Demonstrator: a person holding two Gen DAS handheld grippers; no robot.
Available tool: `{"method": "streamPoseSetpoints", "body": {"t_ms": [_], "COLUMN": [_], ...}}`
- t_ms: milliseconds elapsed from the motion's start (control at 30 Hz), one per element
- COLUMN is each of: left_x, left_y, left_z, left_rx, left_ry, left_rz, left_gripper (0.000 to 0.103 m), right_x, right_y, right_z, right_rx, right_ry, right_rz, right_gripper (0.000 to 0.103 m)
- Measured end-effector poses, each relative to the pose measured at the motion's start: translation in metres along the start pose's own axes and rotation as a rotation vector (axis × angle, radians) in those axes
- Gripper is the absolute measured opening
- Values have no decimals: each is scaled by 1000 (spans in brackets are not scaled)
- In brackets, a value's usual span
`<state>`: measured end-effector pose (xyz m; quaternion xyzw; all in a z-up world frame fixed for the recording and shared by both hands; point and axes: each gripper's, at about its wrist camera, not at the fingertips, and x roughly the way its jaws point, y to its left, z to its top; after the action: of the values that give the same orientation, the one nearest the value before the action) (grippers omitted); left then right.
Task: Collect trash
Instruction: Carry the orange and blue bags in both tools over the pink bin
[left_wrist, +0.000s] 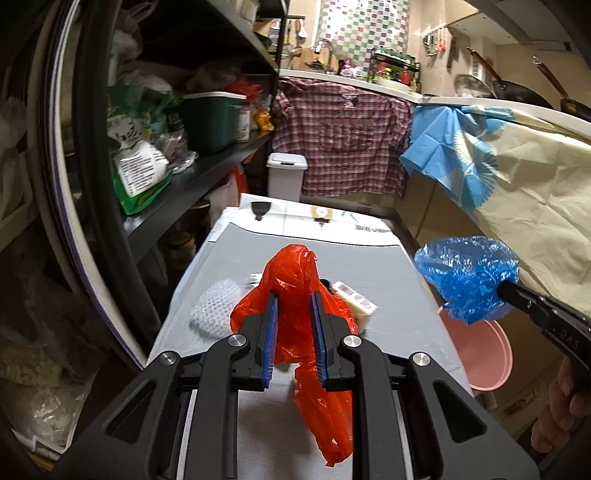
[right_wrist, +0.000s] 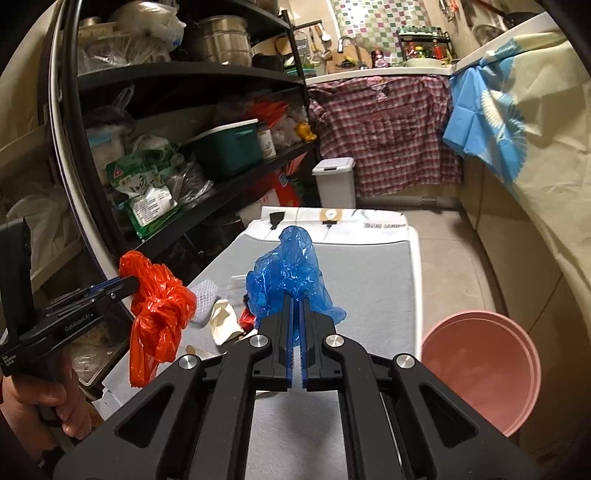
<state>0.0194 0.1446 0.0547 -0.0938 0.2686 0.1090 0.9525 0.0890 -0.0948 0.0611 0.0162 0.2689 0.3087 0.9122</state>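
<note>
Grey mat: foam net, carton; pink basin beside.

2 plastic bags, 1 pink basin, 1 bin

Dim warm indoor light, dark vignetted corners, strong fisheye bending at edges, shelves shadowed

A cramped kitchen under warm light: black shelves crammed with bags and pots on the left, a checkered tile wall behind, a plaid shirt hanging below the counter, beige floor.
</note>
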Motion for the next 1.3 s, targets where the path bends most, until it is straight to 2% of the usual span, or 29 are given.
{"method": "streamPoseSetpoints", "body": {"t_ms": [233,567,1300], "left_x": [-7,-7,35], "left_y": [-27,-72,-158], "left_z": [5,8,6], "left_rx": [31,89,161], "left_ry": [-1,5,63], "left_rz": [-42,-99,-218], "left_gripper": [17,17,17], "right_x": [-37,-63,-55], "right_y": [-24,-67,-144], "right_z": [14,14,-14], "right_rx": [18,55,167], "right_ry": [-41,-80,-58], "right_rz": [-35,-107,-257], "right_gripper": [3,3,3]}}
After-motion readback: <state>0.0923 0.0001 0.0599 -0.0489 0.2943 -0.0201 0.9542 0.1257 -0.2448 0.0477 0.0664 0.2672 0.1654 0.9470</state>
